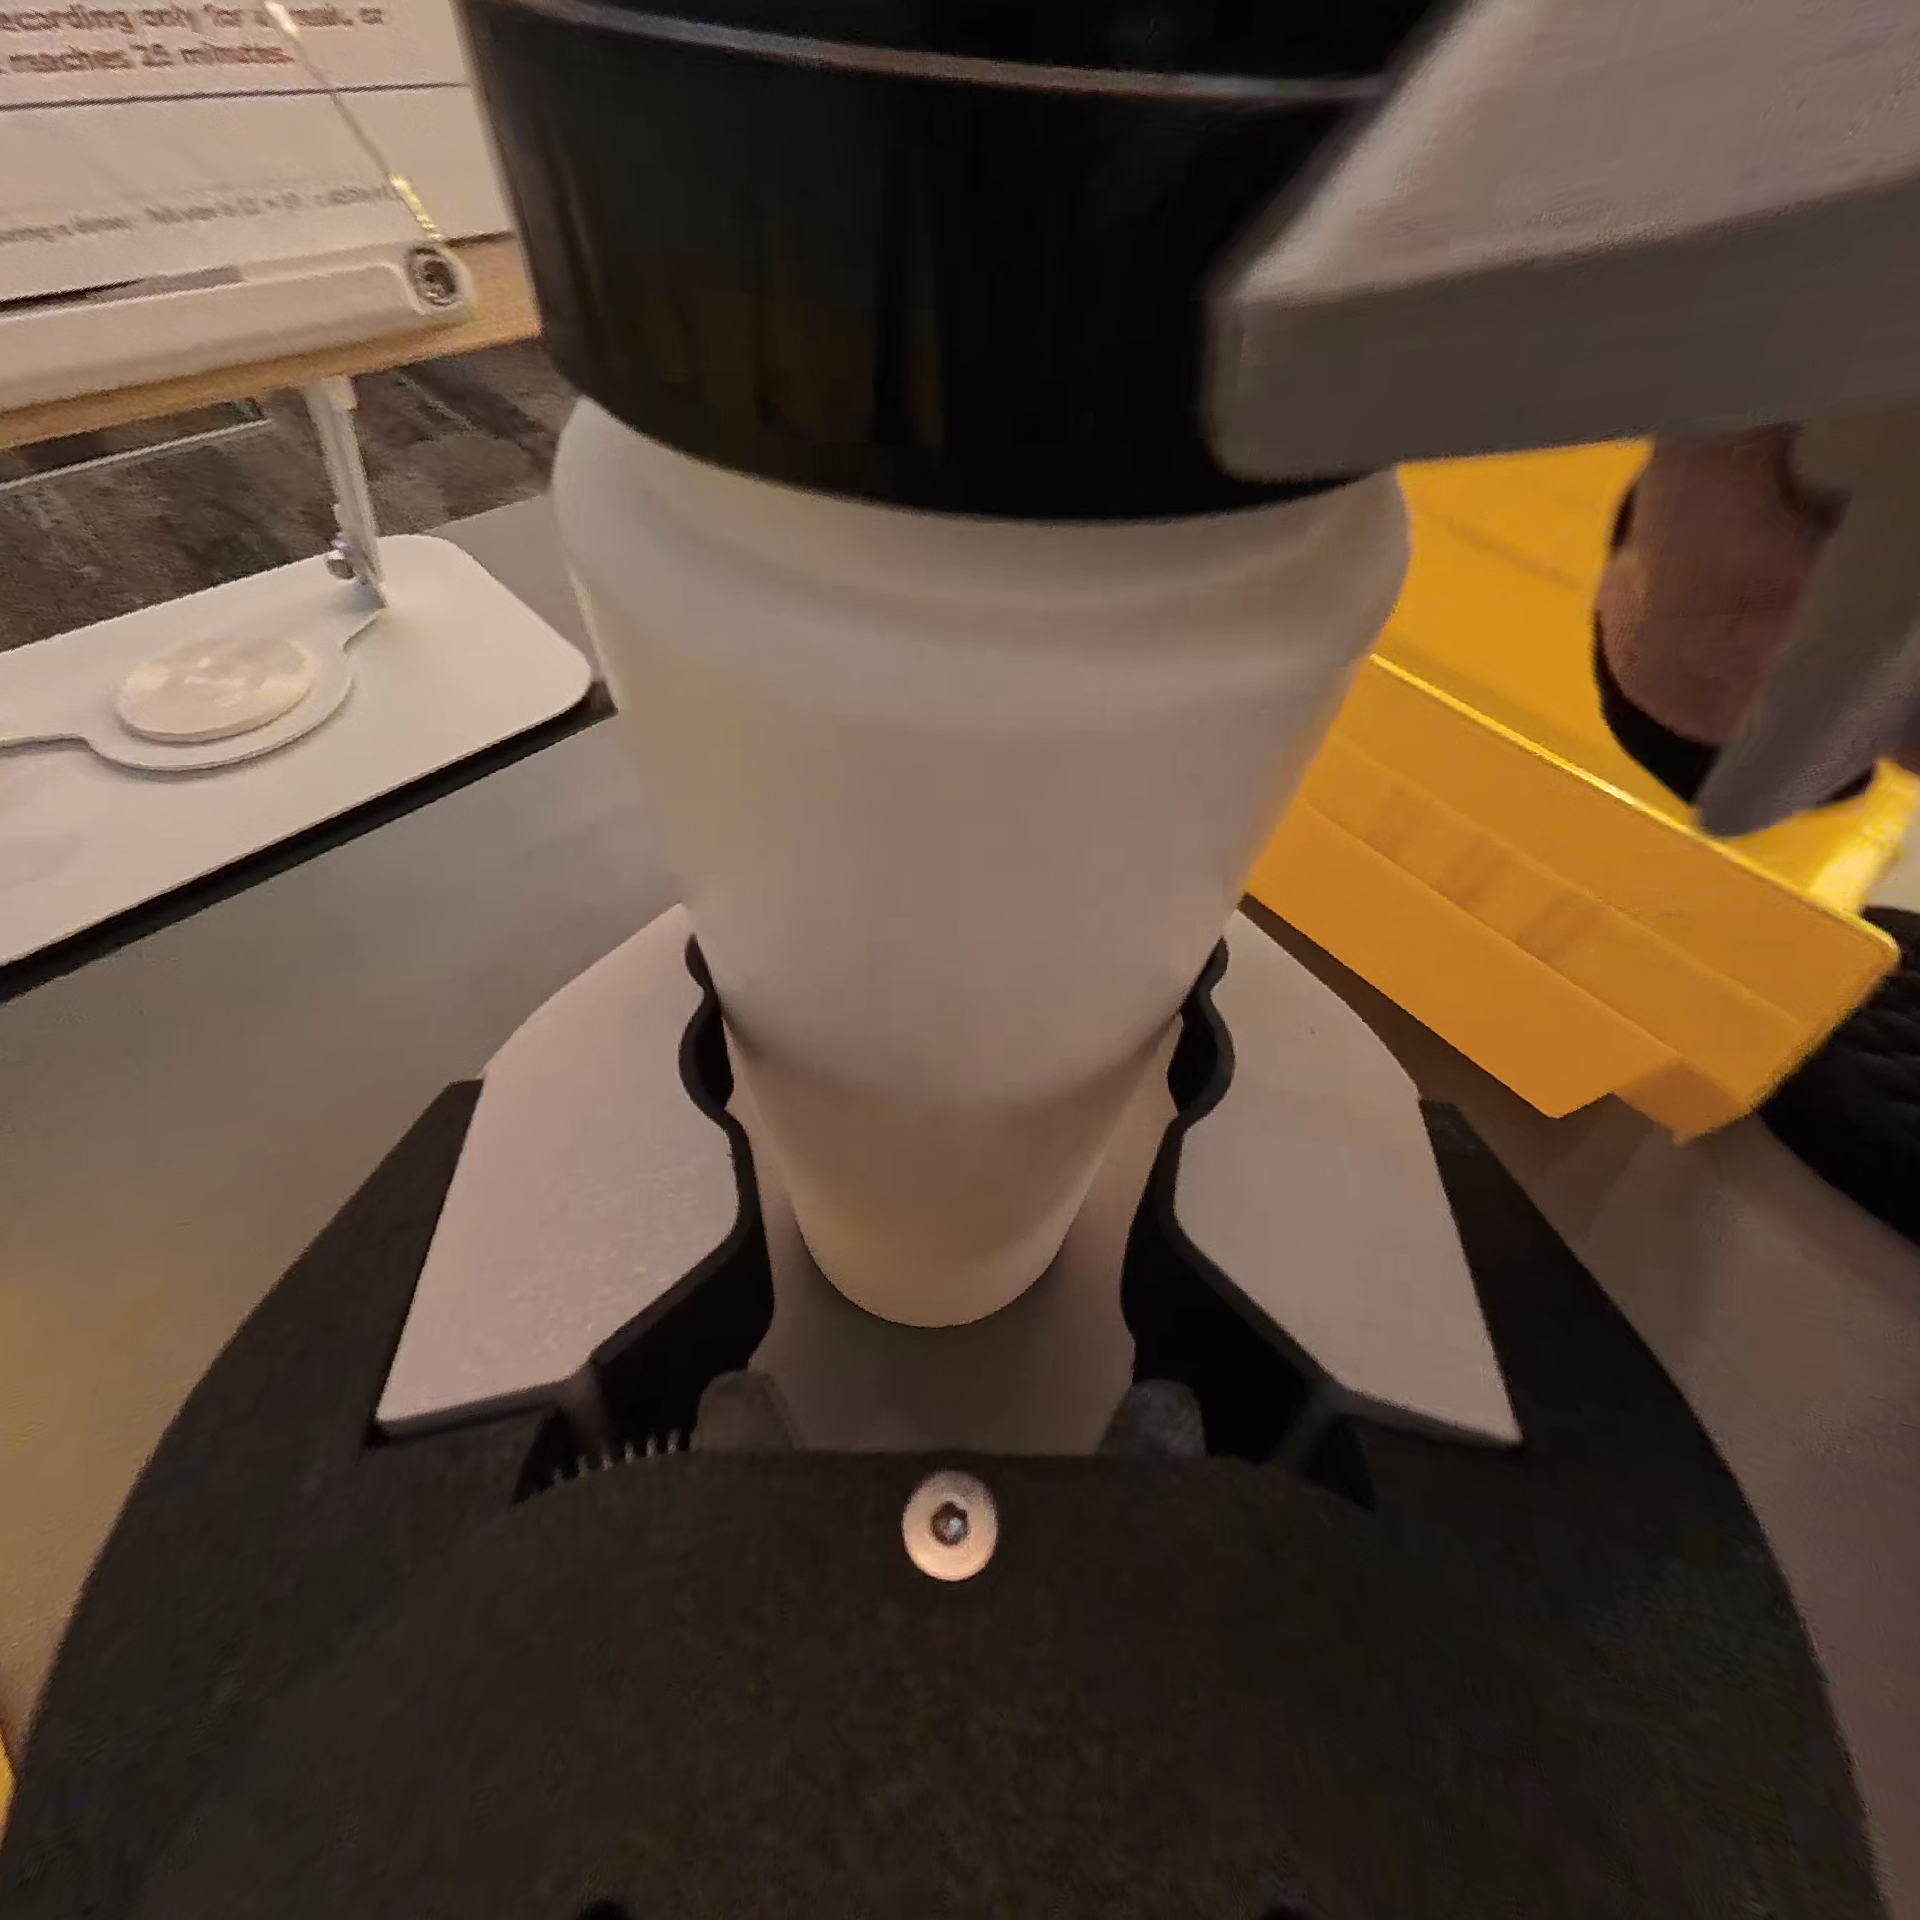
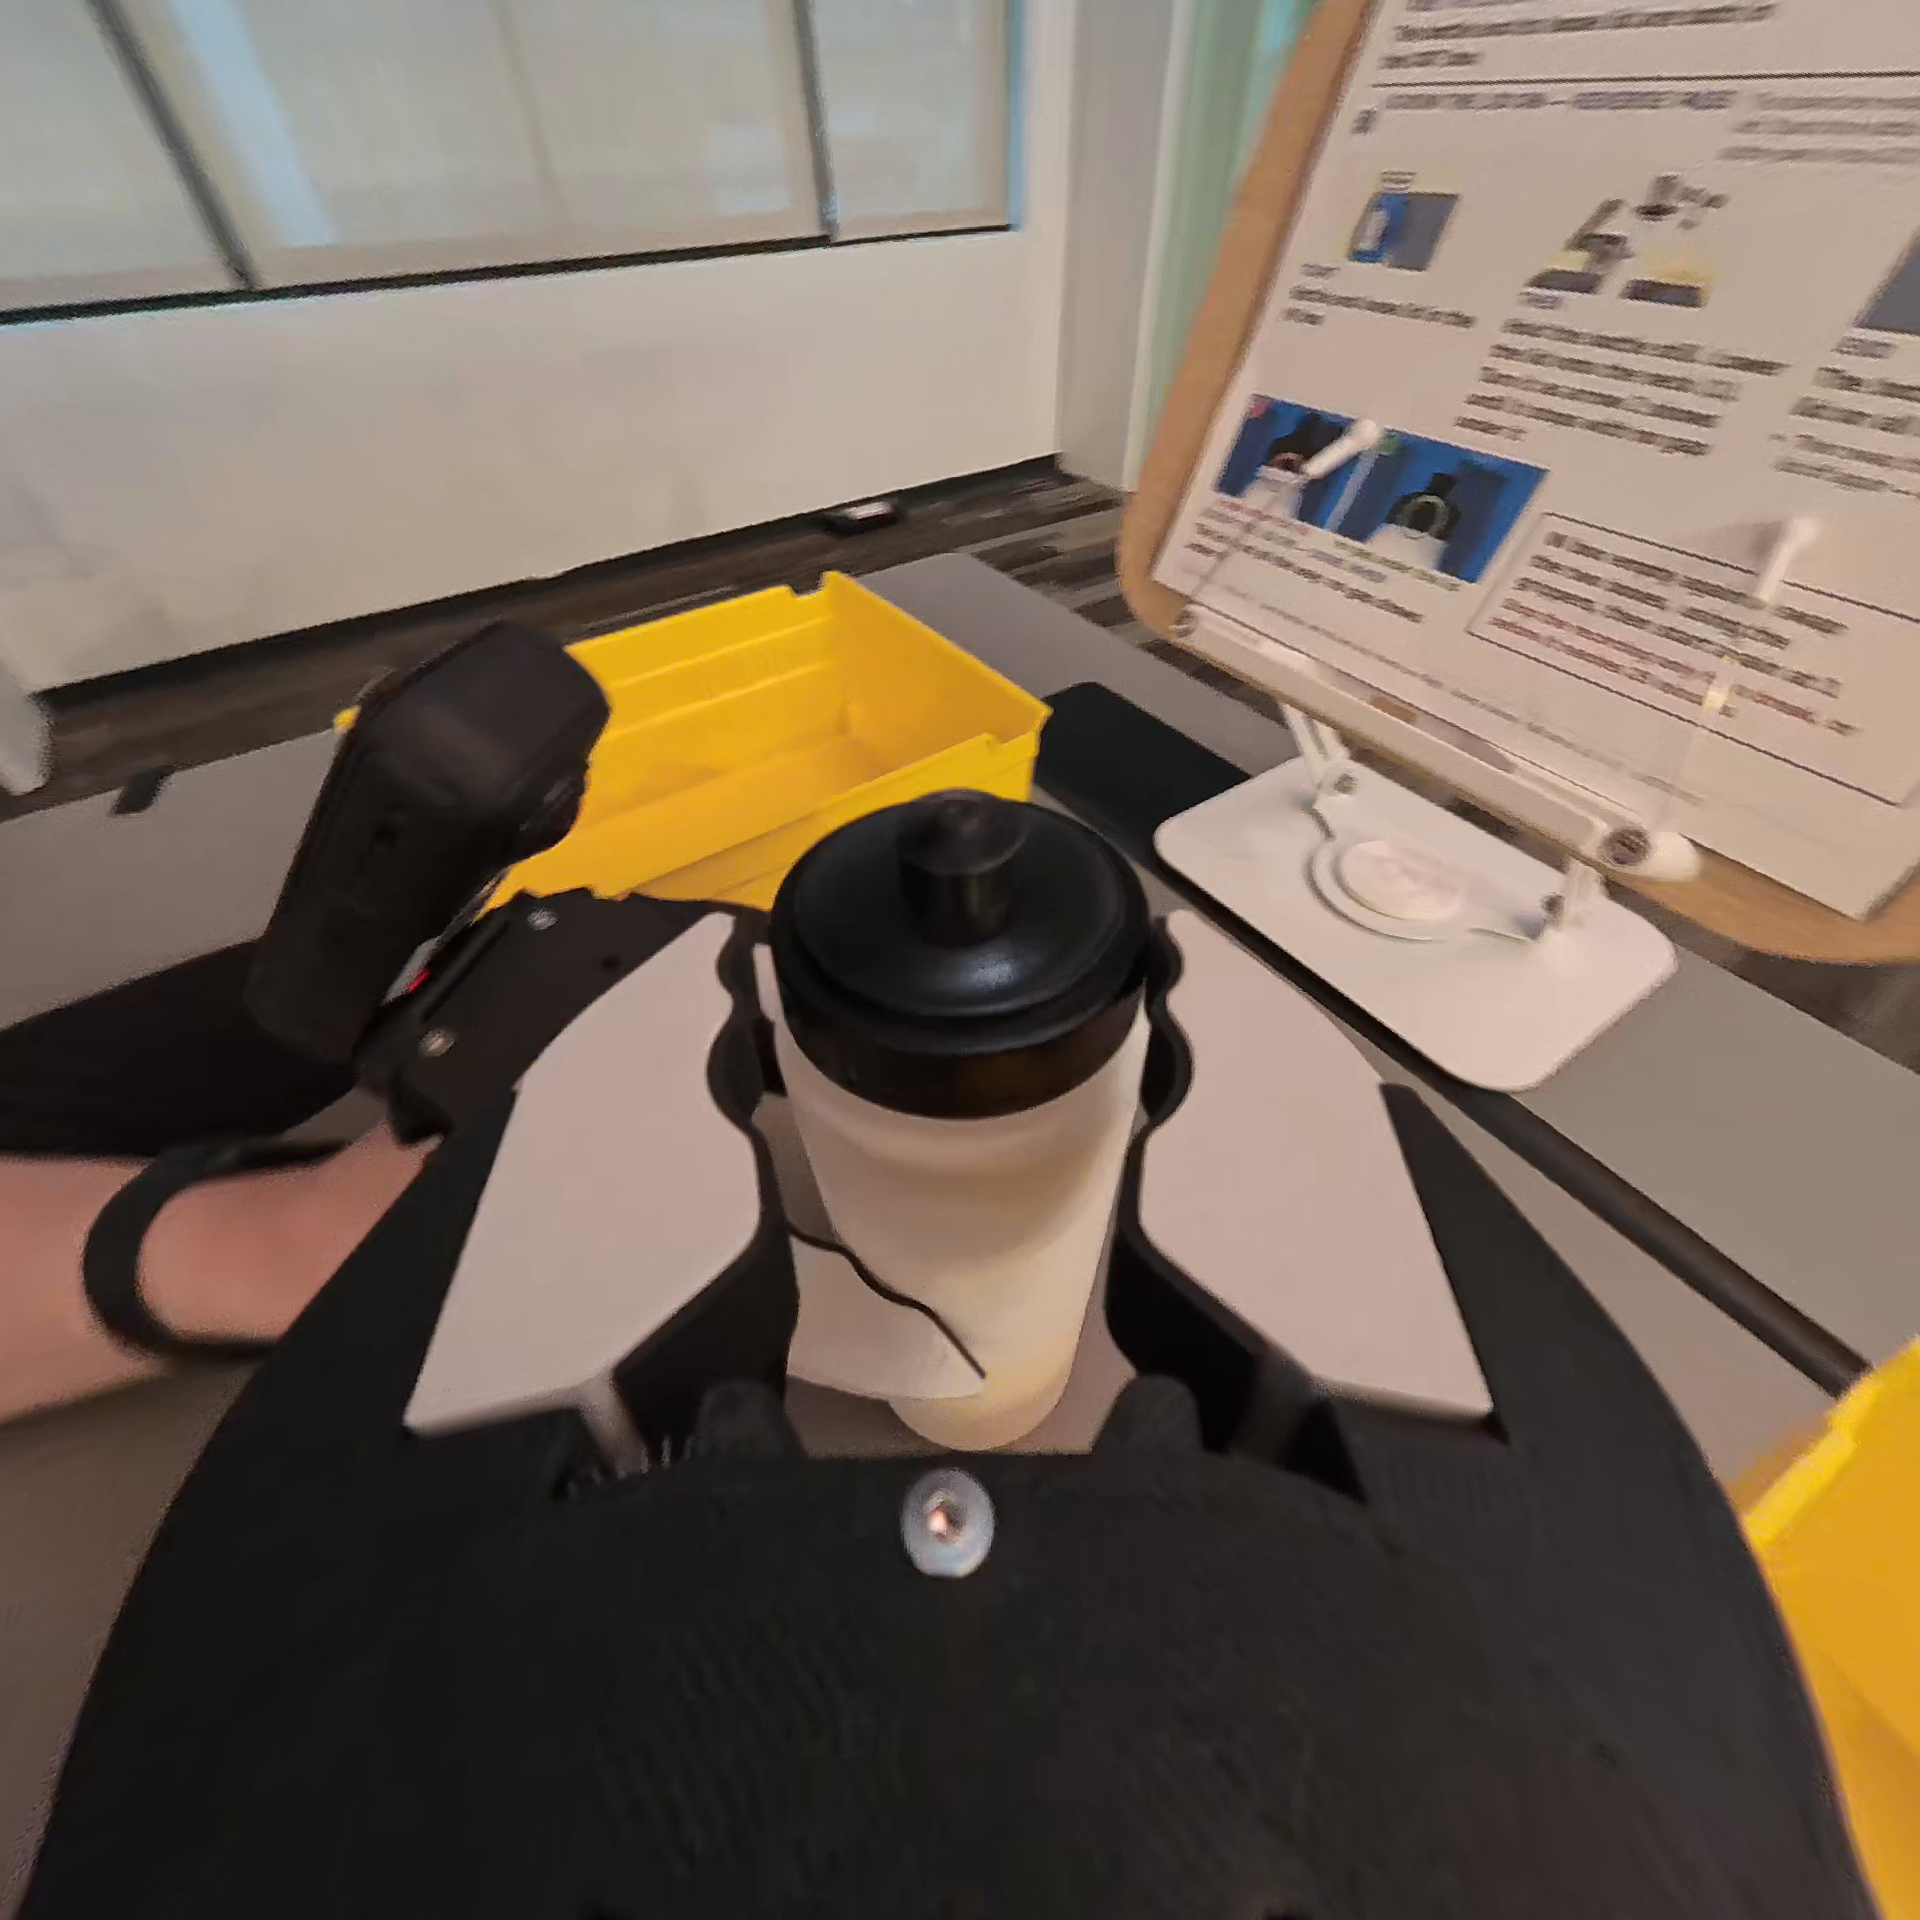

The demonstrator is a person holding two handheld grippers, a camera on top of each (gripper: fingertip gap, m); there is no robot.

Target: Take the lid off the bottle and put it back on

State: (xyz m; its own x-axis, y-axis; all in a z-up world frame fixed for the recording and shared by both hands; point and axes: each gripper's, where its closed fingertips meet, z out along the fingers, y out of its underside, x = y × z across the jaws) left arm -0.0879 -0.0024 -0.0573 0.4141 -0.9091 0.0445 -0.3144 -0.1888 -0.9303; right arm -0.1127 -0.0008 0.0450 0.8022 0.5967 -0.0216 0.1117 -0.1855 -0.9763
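Observation:
A white bottle point(image 1: 935, 779) with a black lid point(image 1: 883, 260) stands upright on the grey table. My left gripper point(image 1: 956, 997) is shut on the bottle's lower body, one finger on each side. In the right wrist view the bottle point(image 2: 956, 1195) carries the black lid point(image 2: 956, 956) with a knob on top. My right gripper point(image 2: 951, 987) is shut around the lid's rim from both sides. One of its grey fingers point(image 1: 1558, 260) shows beside the lid in the left wrist view. The left gripper's body point(image 2: 436, 831) and one finger point(image 2: 883, 1340) show low on the bottle.
An open yellow bin point(image 2: 831, 707) stands behind the bottle; it also shows in the left wrist view point(image 1: 1558, 914). A second yellow bin point(image 2: 1849, 1610) is at the right edge. A white stand point(image 2: 1455, 935) holding an instruction board point(image 2: 1558, 416) is close by.

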